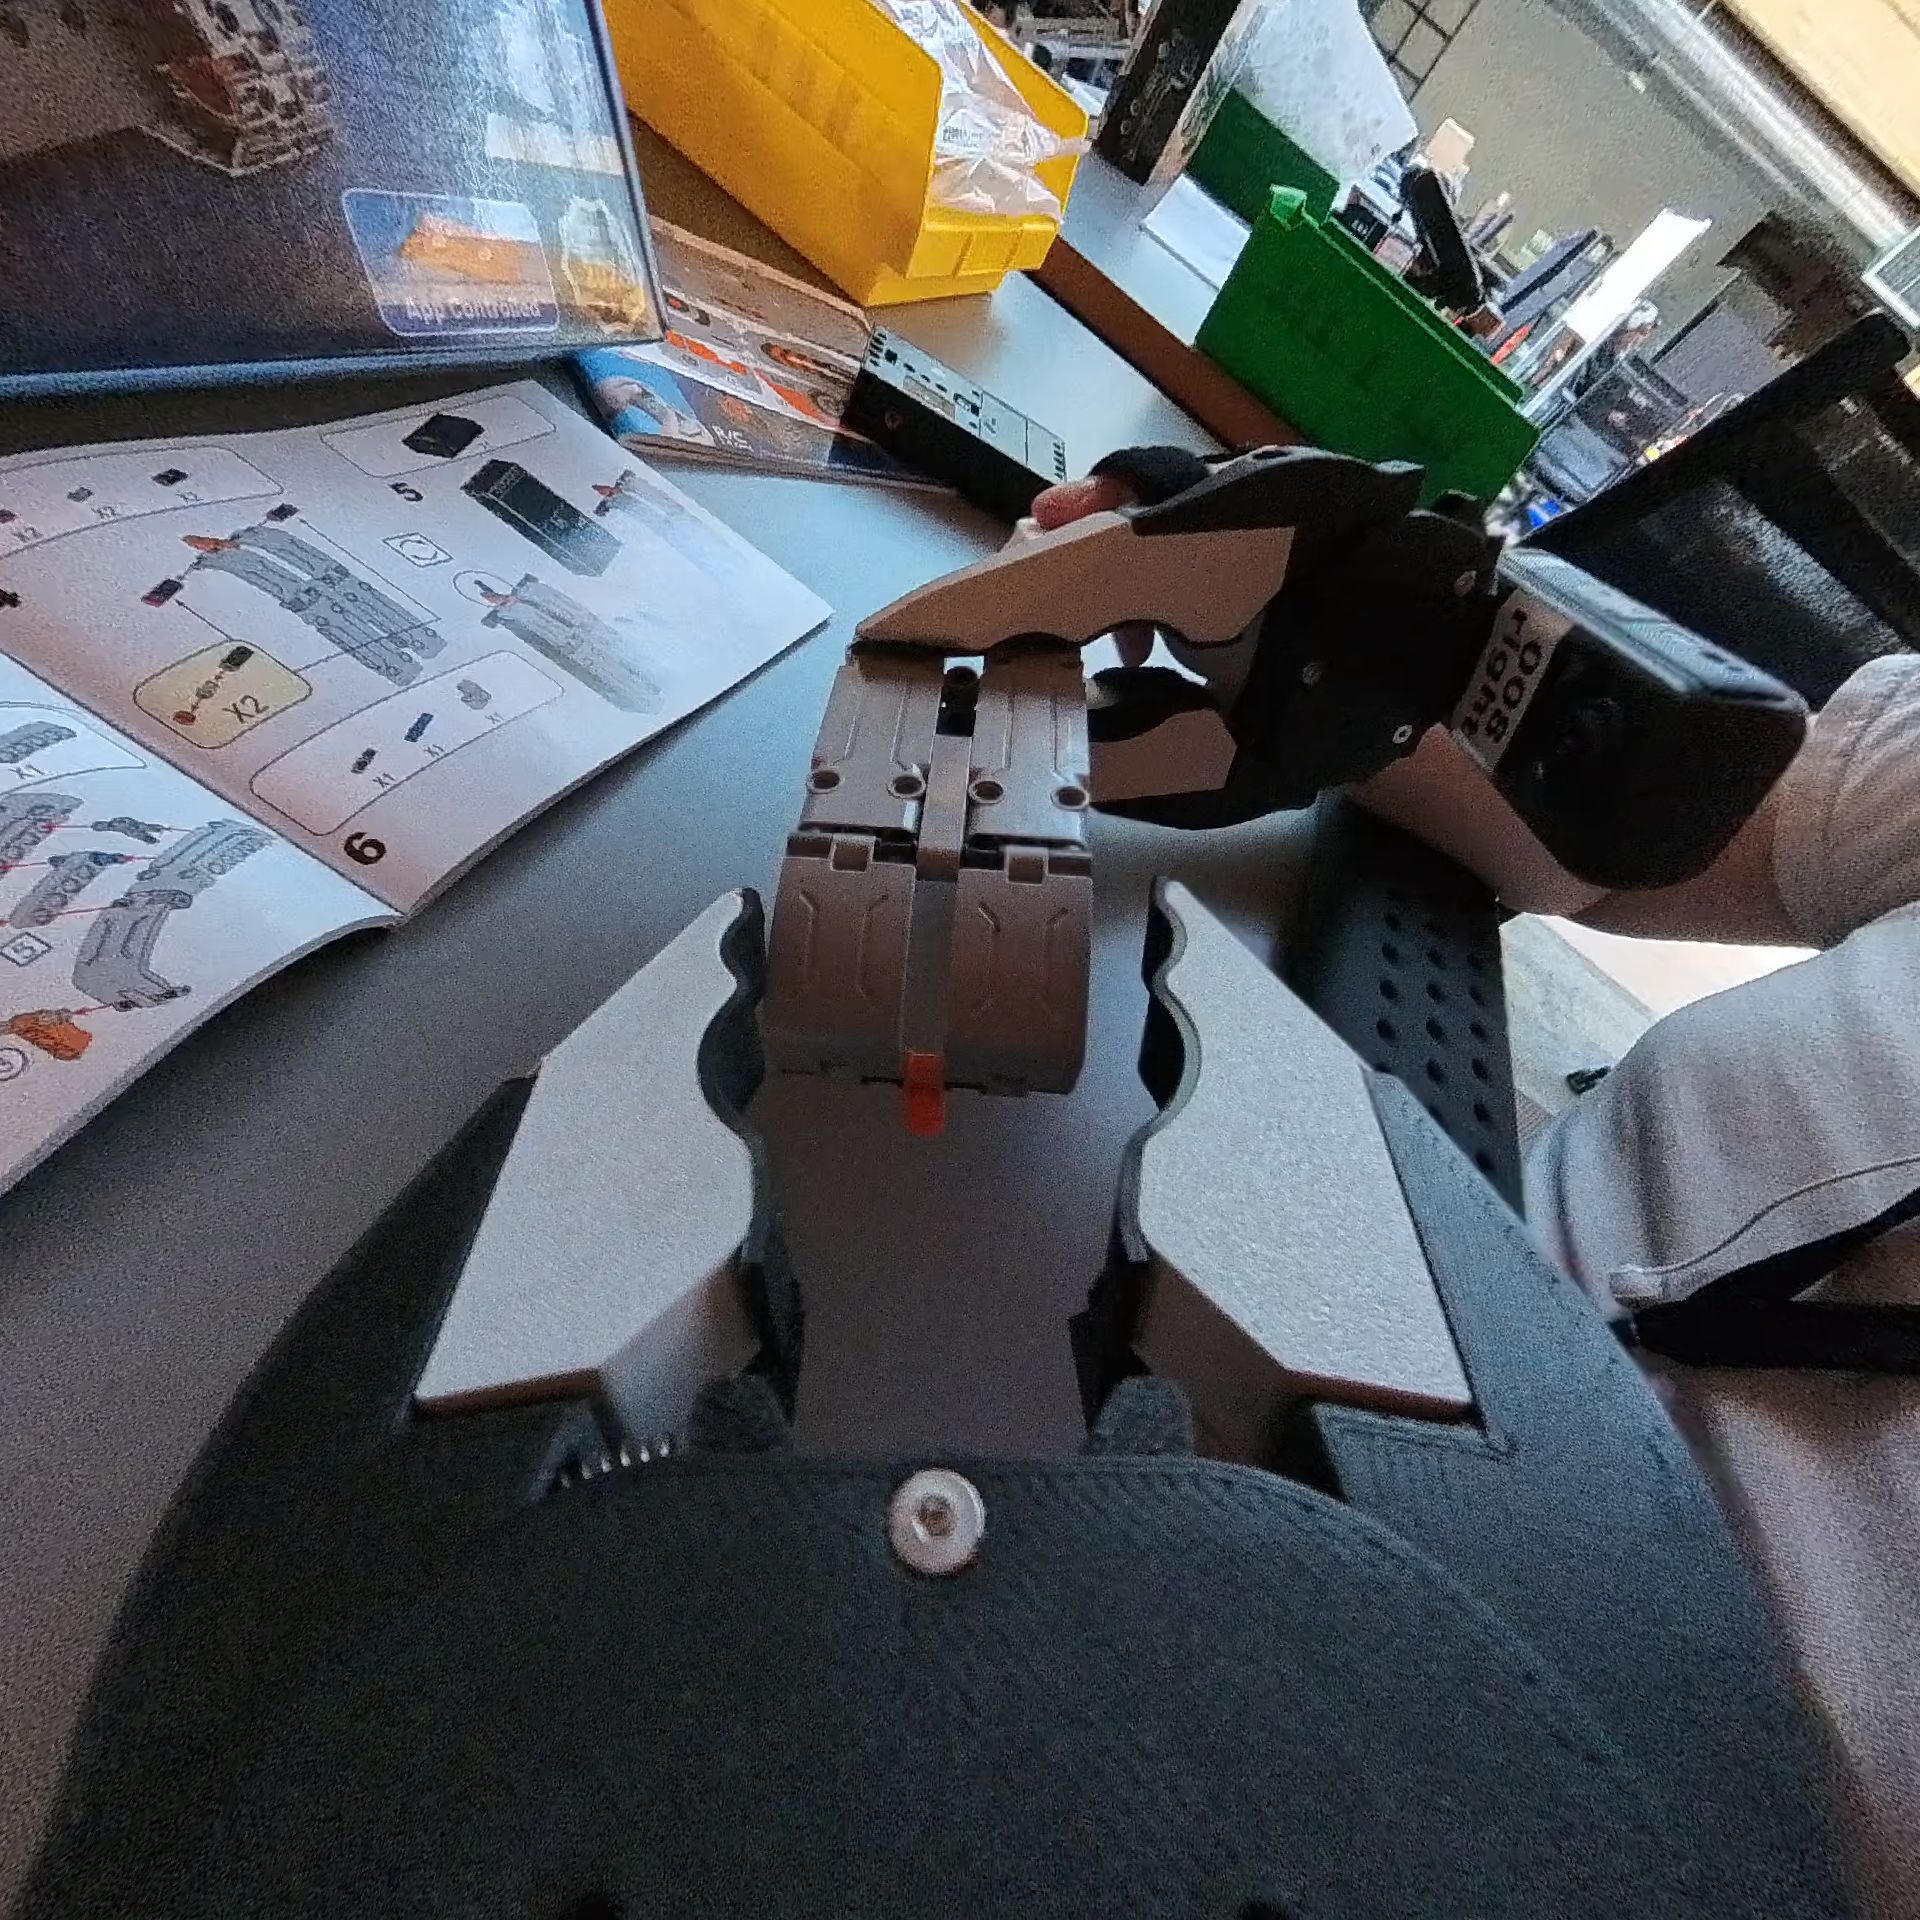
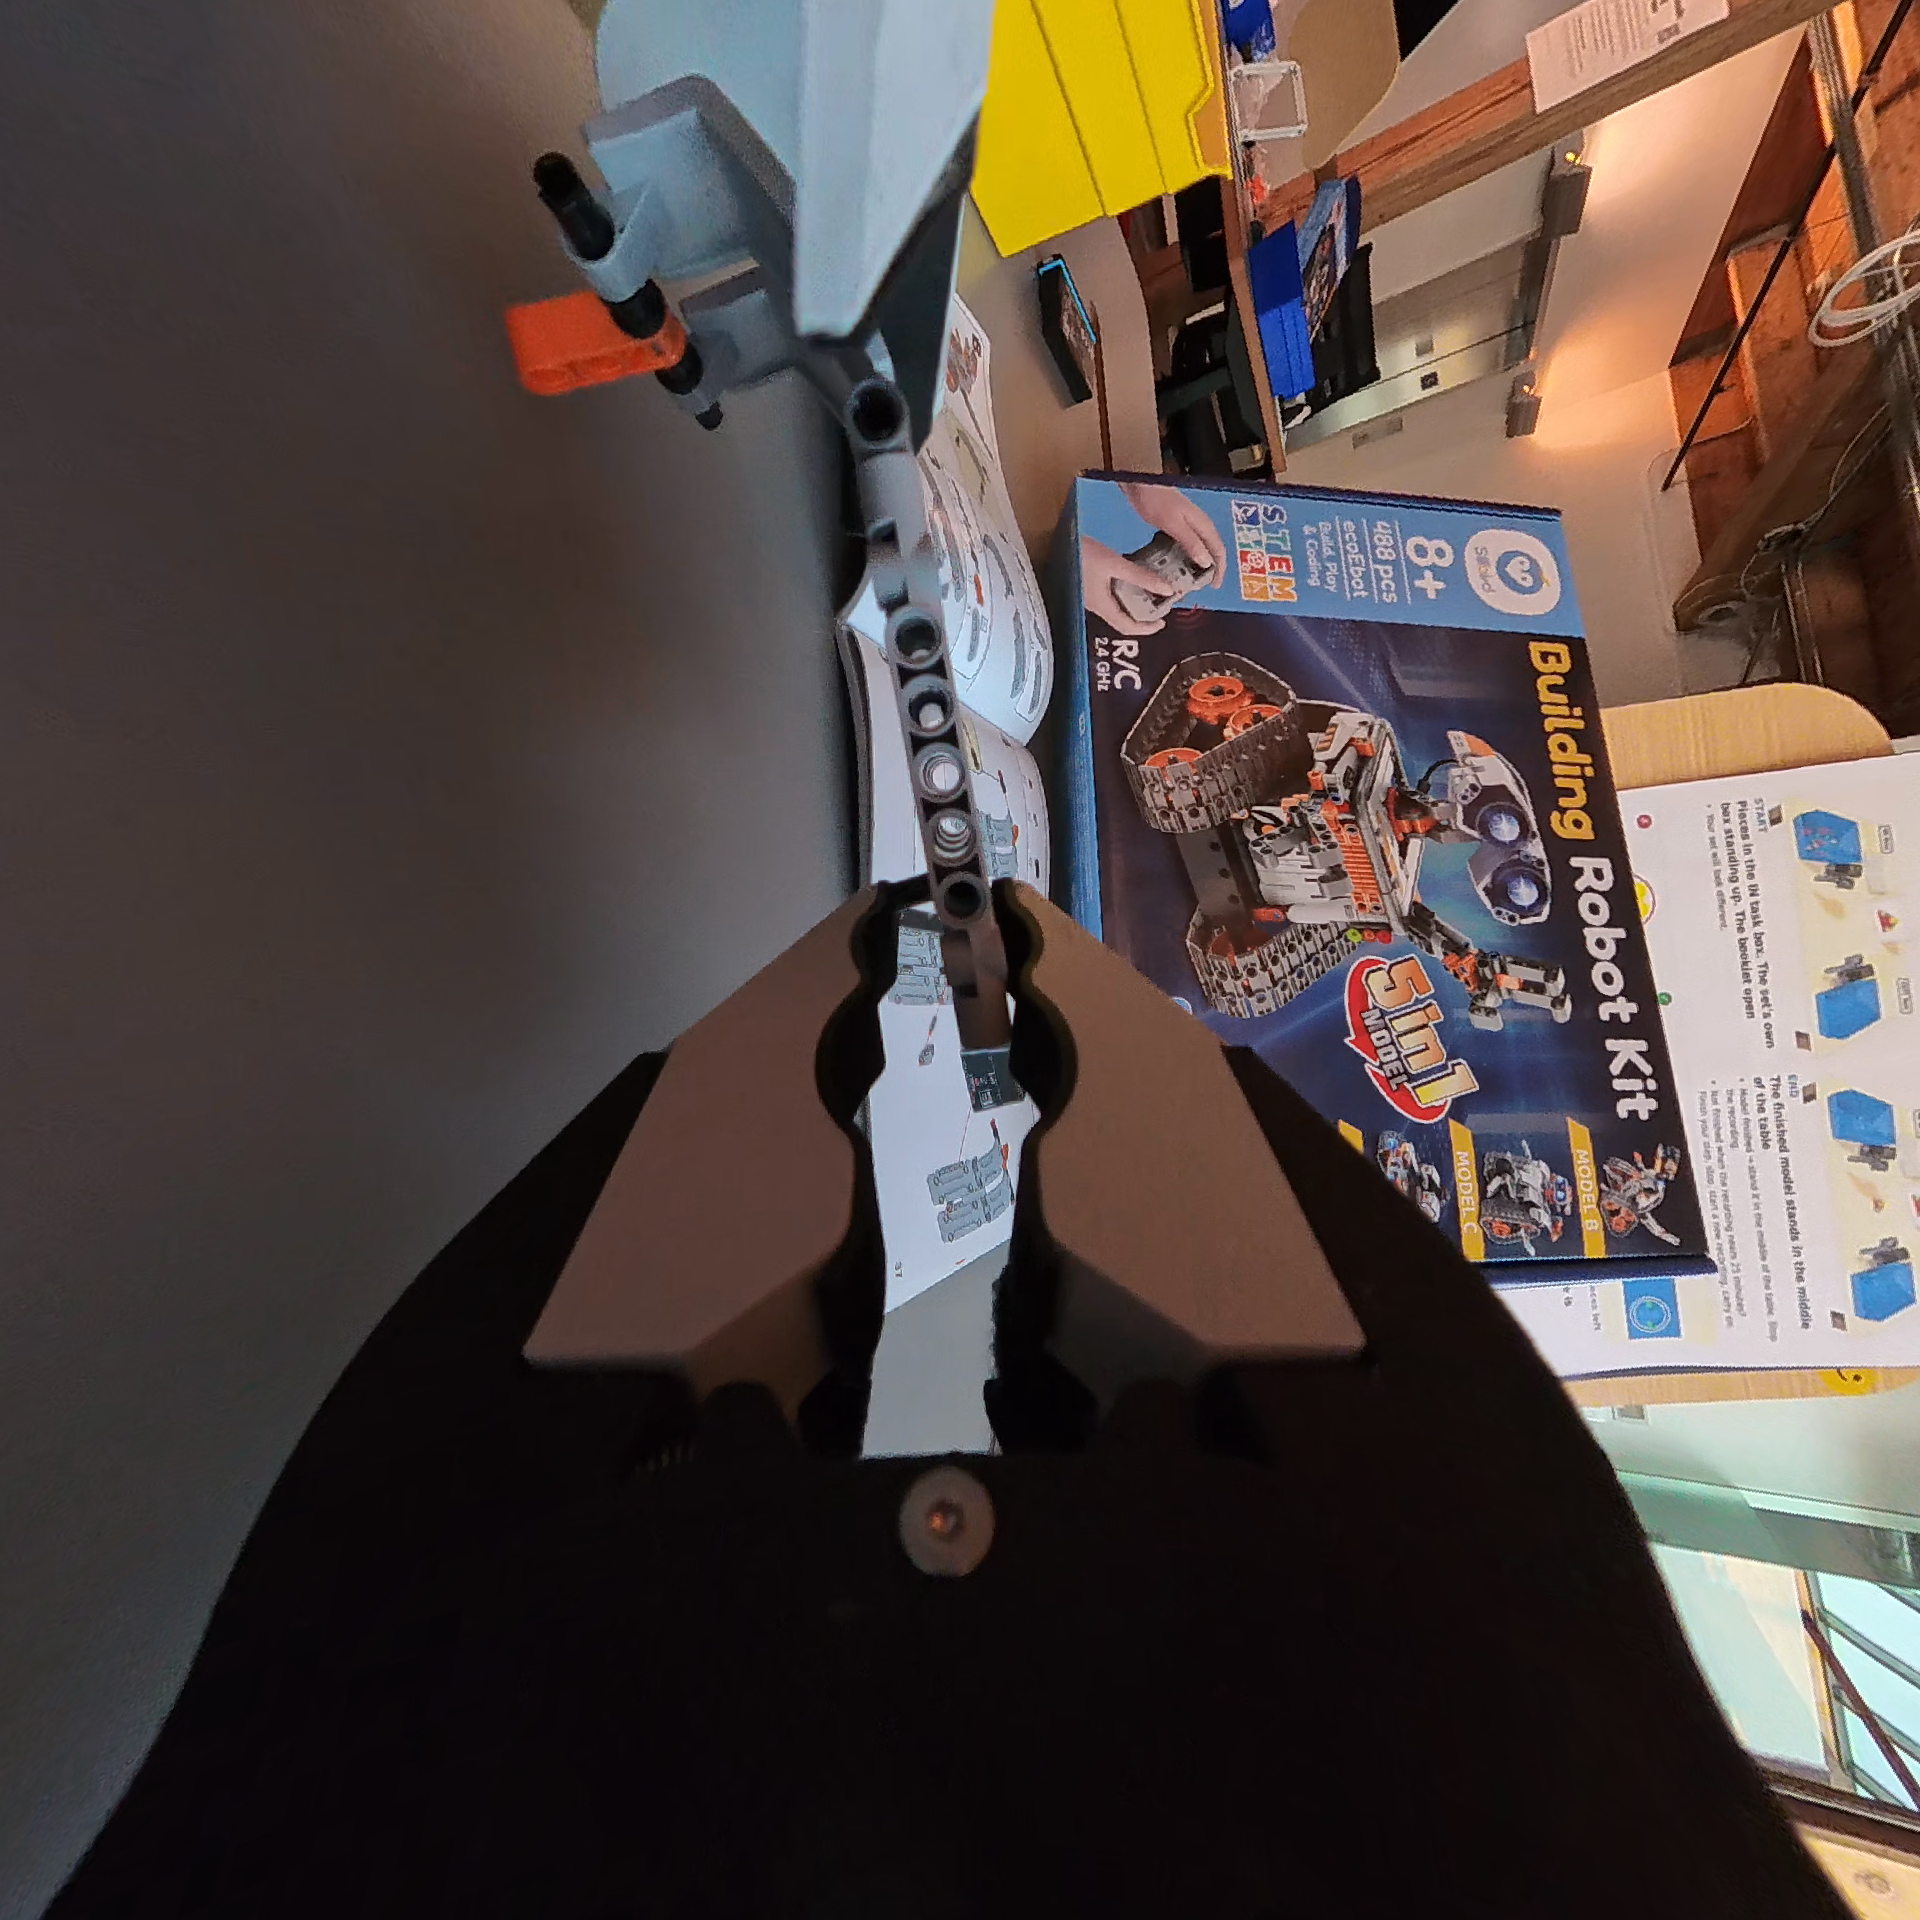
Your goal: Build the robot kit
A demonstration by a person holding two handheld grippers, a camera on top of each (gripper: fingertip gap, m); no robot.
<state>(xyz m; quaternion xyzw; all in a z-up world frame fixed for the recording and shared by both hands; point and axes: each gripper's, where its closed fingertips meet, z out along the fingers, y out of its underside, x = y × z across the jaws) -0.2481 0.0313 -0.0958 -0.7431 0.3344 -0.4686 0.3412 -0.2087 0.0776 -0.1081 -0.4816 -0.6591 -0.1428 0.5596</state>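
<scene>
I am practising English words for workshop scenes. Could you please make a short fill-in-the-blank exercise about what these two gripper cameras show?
1. The right gripper is shut on a grey beam with a row of round ____.
2. The small peg at the near end of the grey brick assembly is ____ in colour.
3. The left gripper is ____, one finger on each side of the assembly.
4. The open instruction booklet lies on the ____.

Missing words: holes; orange; open; table

L hand-held gripper (image 1: 951,935) open round grey brick assembly (image 1: 935,883); R hand-held gripper (image 1: 997,623) pinching far end.
</scene>
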